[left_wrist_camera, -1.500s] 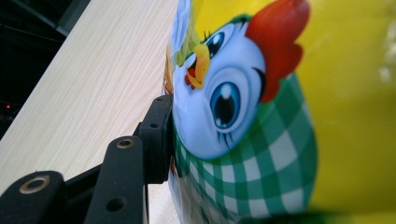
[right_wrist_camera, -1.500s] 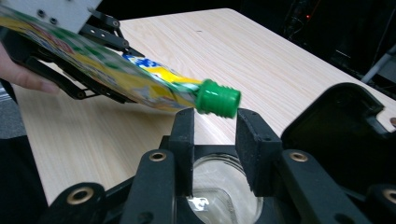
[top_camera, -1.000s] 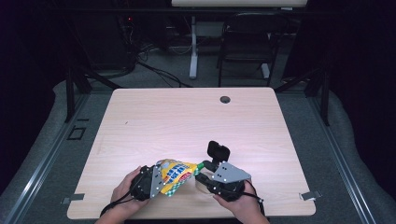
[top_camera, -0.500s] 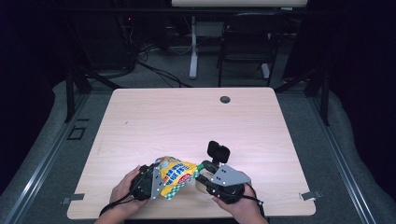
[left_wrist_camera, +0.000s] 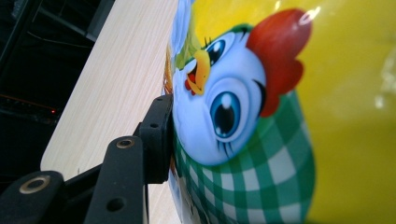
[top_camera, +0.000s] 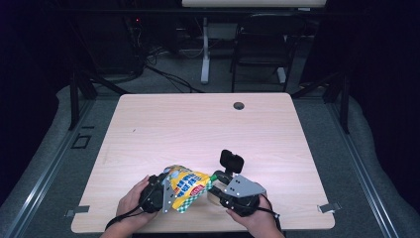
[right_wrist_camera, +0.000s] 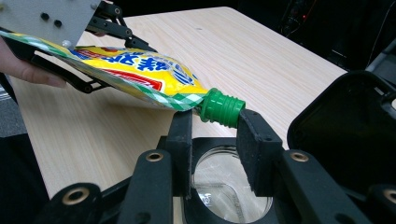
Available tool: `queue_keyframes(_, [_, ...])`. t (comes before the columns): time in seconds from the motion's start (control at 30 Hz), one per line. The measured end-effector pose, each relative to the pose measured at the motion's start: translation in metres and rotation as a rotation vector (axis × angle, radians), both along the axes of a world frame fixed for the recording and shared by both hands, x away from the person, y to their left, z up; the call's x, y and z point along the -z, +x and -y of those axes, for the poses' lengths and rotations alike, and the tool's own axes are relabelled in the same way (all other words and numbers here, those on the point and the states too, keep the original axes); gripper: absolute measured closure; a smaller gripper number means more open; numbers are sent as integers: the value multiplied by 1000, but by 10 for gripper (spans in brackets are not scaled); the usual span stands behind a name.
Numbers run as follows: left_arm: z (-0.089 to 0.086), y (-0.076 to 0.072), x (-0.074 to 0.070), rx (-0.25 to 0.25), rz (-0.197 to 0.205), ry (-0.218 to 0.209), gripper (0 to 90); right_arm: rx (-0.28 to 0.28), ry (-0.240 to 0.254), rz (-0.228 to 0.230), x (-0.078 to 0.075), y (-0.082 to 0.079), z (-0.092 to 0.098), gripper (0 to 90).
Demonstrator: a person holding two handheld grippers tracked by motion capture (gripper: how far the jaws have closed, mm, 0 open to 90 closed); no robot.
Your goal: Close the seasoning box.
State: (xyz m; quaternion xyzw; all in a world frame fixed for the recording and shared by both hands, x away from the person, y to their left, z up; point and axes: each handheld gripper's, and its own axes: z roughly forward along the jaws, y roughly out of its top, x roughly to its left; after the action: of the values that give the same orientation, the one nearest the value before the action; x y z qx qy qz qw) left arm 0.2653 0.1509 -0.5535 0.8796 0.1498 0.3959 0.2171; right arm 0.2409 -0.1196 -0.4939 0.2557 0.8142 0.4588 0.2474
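A yellow pouch (top_camera: 185,186) printed with a cartoon chicken (left_wrist_camera: 233,107) hangs tilted over the table's near edge, and my left gripper (top_camera: 171,192) is shut on its body. One left finger (left_wrist_camera: 159,135) presses the pouch's side; the other is hidden behind it. The pouch's green threaded spout (right_wrist_camera: 222,108) points down between the fingertips of my right gripper (right_wrist_camera: 215,133). That gripper is shut on a glass jar (right_wrist_camera: 229,186) with a black rim. The jar's black flip lid (top_camera: 231,159) stands open beside it. The spout hovers just above the jar's mouth.
The wooden table (top_camera: 198,124) stretches away from both hands, with a small round grommet (top_camera: 239,105) near its far edge. Beyond it, on the dark floor, stand a chair (top_camera: 262,44), a white desk leg (top_camera: 204,54) and cables.
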Motion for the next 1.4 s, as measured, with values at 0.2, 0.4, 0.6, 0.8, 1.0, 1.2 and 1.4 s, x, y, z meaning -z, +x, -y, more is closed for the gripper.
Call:
queue_keyframes(0.2, [0,0,-1,-2,15,15,536,3,-8,4,1,-1,-1,666])
queue_keyframes(0.4, [0,0,-2,-5,19,31,536,1,-4,0,2,1,-1,666])
queue_keyframes(0.6, [2,-1,-3,-5,30,48,536,-2,0,-4,3,1,0,666])
queue_keyframes(0.8, [3,-1,-5,-4,47,71,536,-2,-2,-2,4,1,2,666])
queue_keyframes(1.0, [7,-2,-9,-8,63,101,536,-4,8,-4,4,1,5,662])
queue_keyframes(1.2, [9,-3,-13,-8,86,132,536,1,6,-6,5,0,7,656])
queue_keyframes(1.4, [10,-3,-14,-5,91,167,536,-2,3,-14,8,1,7,641])
